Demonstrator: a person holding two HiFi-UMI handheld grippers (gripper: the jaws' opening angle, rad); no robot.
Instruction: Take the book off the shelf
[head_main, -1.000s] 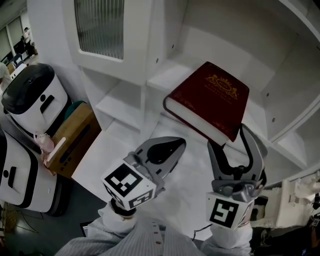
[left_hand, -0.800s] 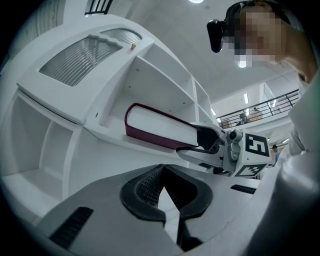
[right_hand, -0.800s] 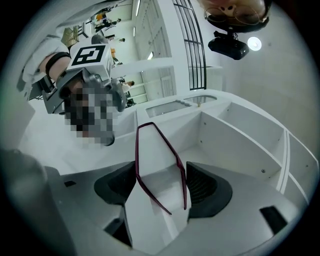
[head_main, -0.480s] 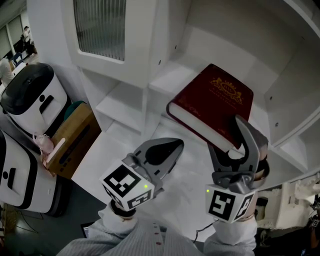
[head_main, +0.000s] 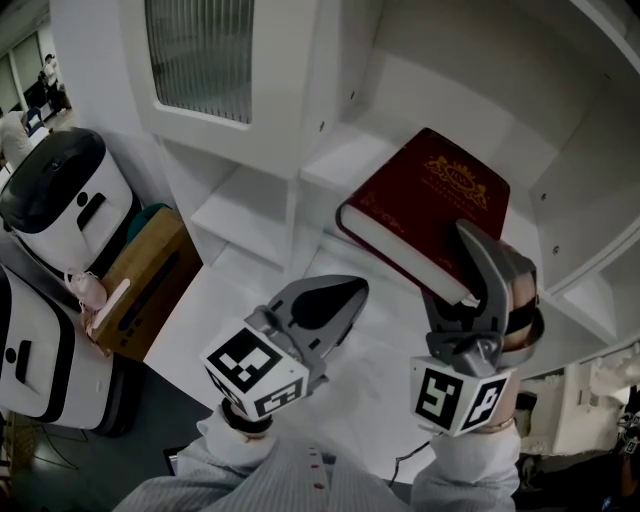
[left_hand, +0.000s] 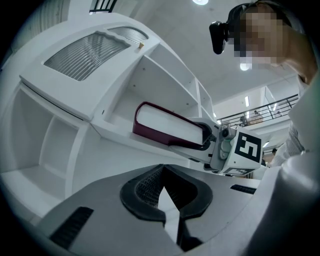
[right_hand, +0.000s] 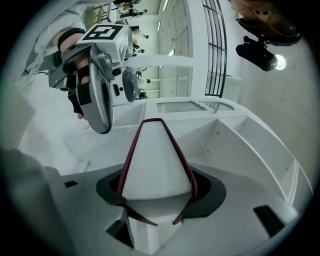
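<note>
A dark red hardback book (head_main: 430, 212) with a gold crest lies flat on a white shelf board (head_main: 340, 150), its near corner overhanging. My right gripper (head_main: 470, 285) is shut on that near corner, one jaw above the cover and one below. In the right gripper view the book's white page edge (right_hand: 155, 160) fills the space between the jaws. My left gripper (head_main: 335, 300) hovers shut and empty, lower and to the left of the book. From the left gripper view, the book (left_hand: 165, 125) sticks out of the shelf with the right gripper (left_hand: 205, 142) clamped on its end.
The white shelf unit has a frosted-glass door (head_main: 200, 50) at upper left and open compartments (head_main: 240, 205) below. A white and black machine (head_main: 60, 200) and a cardboard box (head_main: 150, 275) stand on the floor at left. Shelf walls (head_main: 590, 190) close in on the right.
My right gripper has moved forward over the book's near corner and closed on it. The book has shifted slightly. The left gripper has stayed in place.
</note>
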